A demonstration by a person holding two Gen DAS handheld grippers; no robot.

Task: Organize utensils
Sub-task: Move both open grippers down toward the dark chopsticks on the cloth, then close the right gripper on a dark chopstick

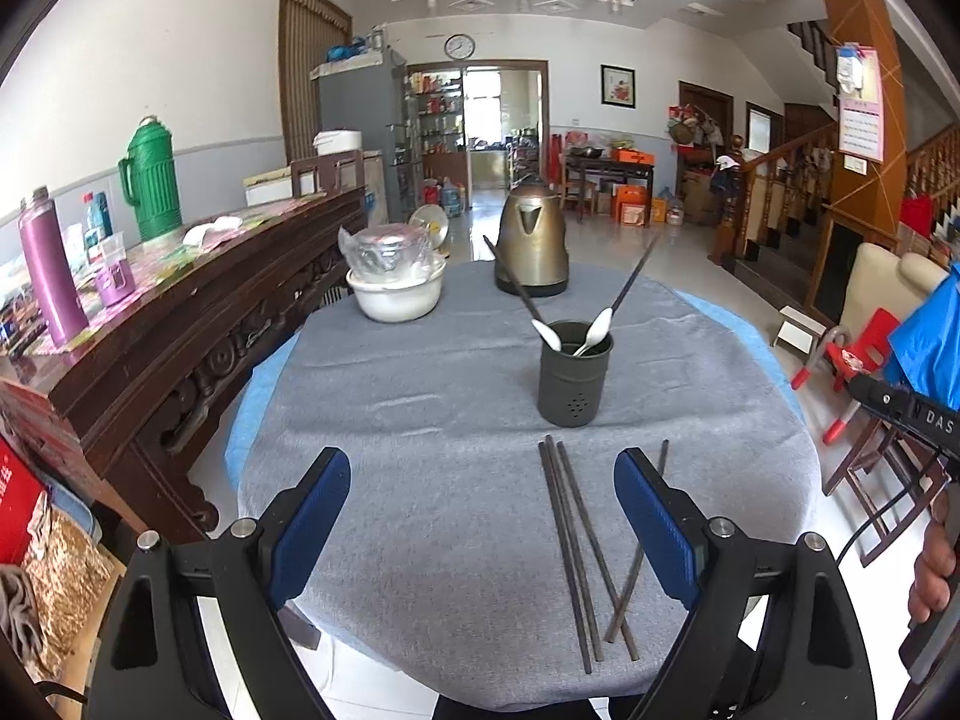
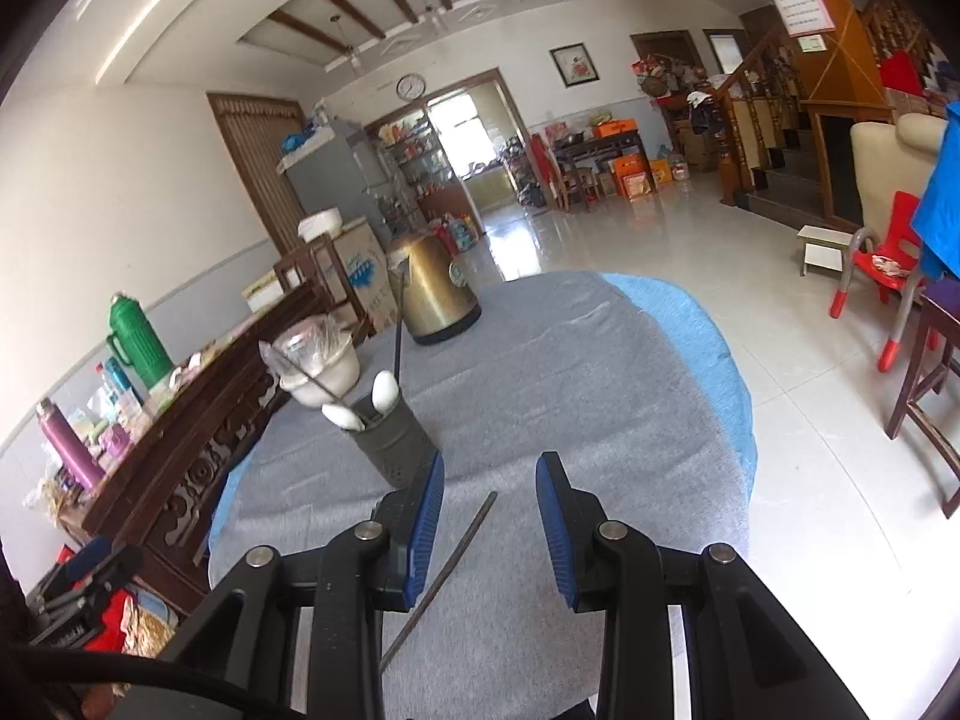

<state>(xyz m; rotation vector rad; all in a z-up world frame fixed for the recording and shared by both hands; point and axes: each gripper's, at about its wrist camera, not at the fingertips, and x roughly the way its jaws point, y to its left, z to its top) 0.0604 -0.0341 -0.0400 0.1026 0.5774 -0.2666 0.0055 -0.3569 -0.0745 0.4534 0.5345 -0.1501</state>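
Presently, left wrist view: left gripper (image 1: 482, 531) open, empty, held low over the near edge of the round table (image 1: 420, 420) with its grey cloth. Four loose chopsticks (image 1: 576, 552) flat on the cloth between the fingers and toward the right one, long axes running away from the camera, one crossing the others near the near ends. Dark holder (image 1: 575, 373) further ahead, near the table's middle, already stocked with two white spoons (image 1: 591, 333) and two upright chopsticks. Kettle (image 1: 533, 240) and white bowl (image 1: 396, 294) at the far edge. Right wrist view: right gripper (image 2: 489, 519) open, empty; one chopstick (image 2: 447, 567) slanting between its fingers, nearer the left one; holder (image 2: 393, 450) just ahead-left. Judged nearer that stick: right gripper.
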